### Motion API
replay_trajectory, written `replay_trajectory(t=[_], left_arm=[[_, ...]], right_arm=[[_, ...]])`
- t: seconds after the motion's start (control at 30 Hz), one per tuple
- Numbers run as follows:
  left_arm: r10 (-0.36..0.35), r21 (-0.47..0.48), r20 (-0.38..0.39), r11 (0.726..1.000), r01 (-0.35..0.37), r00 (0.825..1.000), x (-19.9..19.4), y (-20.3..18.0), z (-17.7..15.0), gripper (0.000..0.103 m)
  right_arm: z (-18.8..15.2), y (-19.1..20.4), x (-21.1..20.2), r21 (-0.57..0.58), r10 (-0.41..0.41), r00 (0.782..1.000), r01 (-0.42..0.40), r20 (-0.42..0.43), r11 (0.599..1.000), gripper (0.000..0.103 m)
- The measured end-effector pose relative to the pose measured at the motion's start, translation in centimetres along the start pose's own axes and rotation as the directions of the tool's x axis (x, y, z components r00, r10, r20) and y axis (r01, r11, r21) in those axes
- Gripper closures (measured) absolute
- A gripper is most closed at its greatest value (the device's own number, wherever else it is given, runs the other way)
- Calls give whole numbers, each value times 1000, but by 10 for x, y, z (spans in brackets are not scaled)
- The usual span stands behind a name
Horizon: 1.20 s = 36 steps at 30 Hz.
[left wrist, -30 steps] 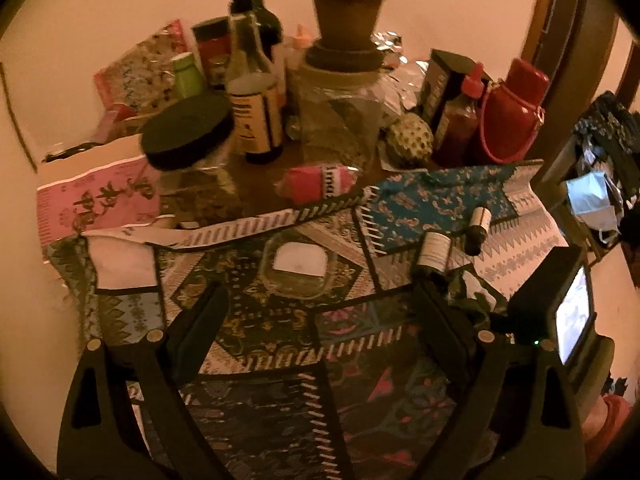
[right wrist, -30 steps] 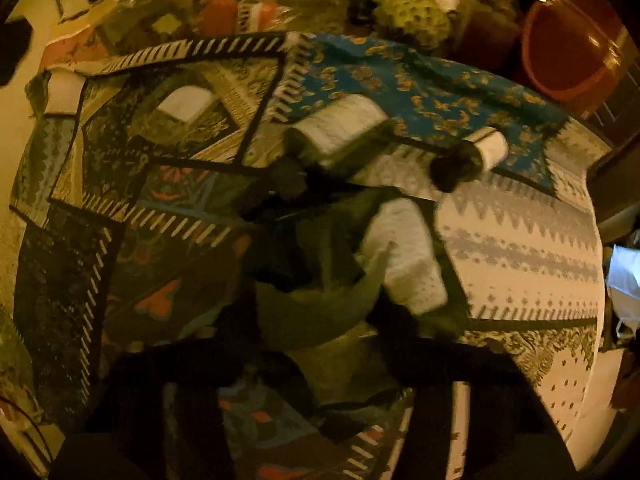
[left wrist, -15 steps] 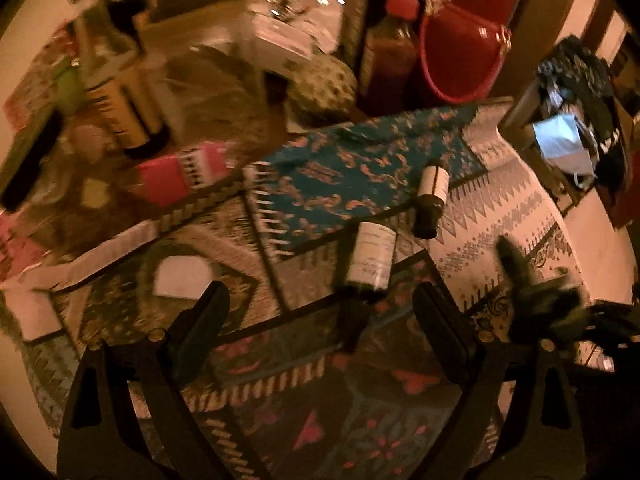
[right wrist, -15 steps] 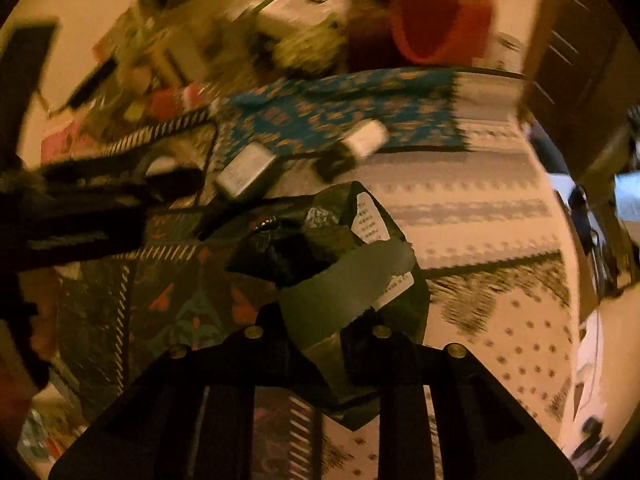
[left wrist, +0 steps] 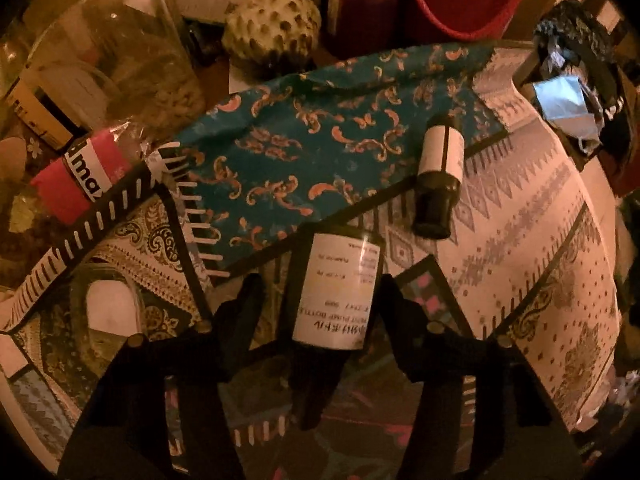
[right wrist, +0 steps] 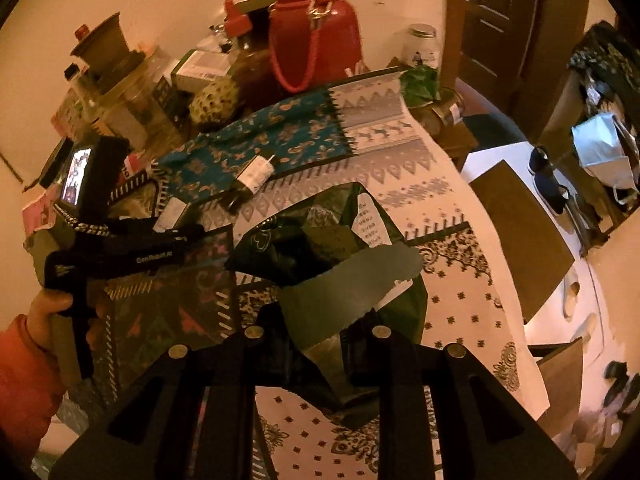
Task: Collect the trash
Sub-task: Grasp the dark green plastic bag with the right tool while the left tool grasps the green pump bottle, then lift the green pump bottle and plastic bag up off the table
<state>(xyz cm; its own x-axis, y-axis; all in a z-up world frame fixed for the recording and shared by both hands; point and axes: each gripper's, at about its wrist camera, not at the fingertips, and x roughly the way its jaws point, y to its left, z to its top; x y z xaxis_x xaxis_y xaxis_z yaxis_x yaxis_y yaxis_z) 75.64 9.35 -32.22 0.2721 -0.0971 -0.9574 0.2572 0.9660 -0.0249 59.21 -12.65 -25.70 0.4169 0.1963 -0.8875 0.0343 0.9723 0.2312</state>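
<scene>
A dark bottle with a white label (left wrist: 334, 292) lies on the patterned tablecloth (left wrist: 520, 240). My left gripper (left wrist: 320, 292) is open, its fingers on either side of this bottle. A smaller dark bottle (left wrist: 438, 174) lies beyond it, also seen in the right wrist view (right wrist: 252, 178). My right gripper (right wrist: 316, 340) is shut on a crumpled dark green wrapper (right wrist: 332, 256) and holds it above the cloth. The left gripper shows in the right wrist view (right wrist: 132, 236), low over the table.
At the back of the table stand a red flask (right wrist: 316, 28), a glass jar (left wrist: 120, 64), a scaly round fruit (left wrist: 272, 32), a red packet (left wrist: 80, 176) and boxes. A chair with a hanging mask (right wrist: 604, 156) is on the right, beyond the table edge.
My left gripper swung right and dropped down around the large bottle. My right gripper lifted the green wrapper off the cloth and pulled back.
</scene>
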Motion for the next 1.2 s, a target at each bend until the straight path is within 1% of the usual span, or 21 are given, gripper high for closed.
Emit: replay_trajectory(t=[0.07, 0.17, 0.23, 0.37, 0.43, 0.6, 0.7, 0.77, 0.8, 0.87, 0.9, 0.97, 1.07, 1.1, 1.2], left_arm=[[13, -4, 12, 1000, -13, 1000, -2, 0, 0, 61], [27, -5, 10, 1000, -27, 1000, -3, -4, 3, 62], [40, -6, 22, 999, -40, 999, -11, -9, 0, 62], [22, -36, 84, 999, -20, 996, -47, -16, -10, 62], [14, -56, 126, 998, -7, 992, -69, -20, -15, 62], [34, -111, 211, 994, -11, 977, -118, -40, -38, 62], [42, -143, 274, 990, -3, 961, -149, -61, -54, 62], [52, -163, 318, 987, 0, 947, -172, -74, -64, 62], [59, -177, 345, 984, 3, 937, -185, -83, -72, 62], [74, -201, 379, 979, 4, 922, -200, -95, -82, 62], [87, -220, 401, 976, 3, 912, -212, -104, -90, 62], [106, -243, 428, 970, 1, 897, -227, -115, -100, 62], [134, -272, 473, 962, -1, 871, -253, -131, -118, 62], [151, -281, 492, 960, -8, 858, -265, -138, -125, 62], [183, -297, 528, 955, -22, 829, -290, -152, -143, 62]], right_arm=[[-1, -4, -4, 5, 1, 1000, -1, 6, 1000, 86], [-2, -8, -10, 4, 9, 1000, -9, 15, 1000, 86], [-2, -11, -17, 0, 22, 999, -22, 27, 1000, 86], [-1, -15, -33, -21, 44, 997, -42, 57, 999, 86], [-2, -18, -43, -36, 58, 995, -56, 76, 998, 86], [-6, -31, -64, -74, 85, 991, -78, 100, 994, 86], [-11, -41, -83, -107, 107, 987, -94, 124, 990, 86], [-14, -47, -96, -132, 125, 982, -107, 143, 985, 86], [-16, -49, -102, -146, 134, 979, -112, 152, 983, 86], [-19, -53, -113, -175, 150, 974, -120, 169, 977, 86], [-21, -56, -121, -197, 161, 970, -125, 180, 972, 86], [-23, -60, -131, -225, 180, 964, -134, 194, 965, 86], [-26, -65, -148, -266, 208, 954, -148, 216, 953, 86], [-26, -67, -155, -279, 223, 949, -157, 224, 947, 86], [-25, -67, -172, -307, 261, 934, -180, 246, 935, 86]])
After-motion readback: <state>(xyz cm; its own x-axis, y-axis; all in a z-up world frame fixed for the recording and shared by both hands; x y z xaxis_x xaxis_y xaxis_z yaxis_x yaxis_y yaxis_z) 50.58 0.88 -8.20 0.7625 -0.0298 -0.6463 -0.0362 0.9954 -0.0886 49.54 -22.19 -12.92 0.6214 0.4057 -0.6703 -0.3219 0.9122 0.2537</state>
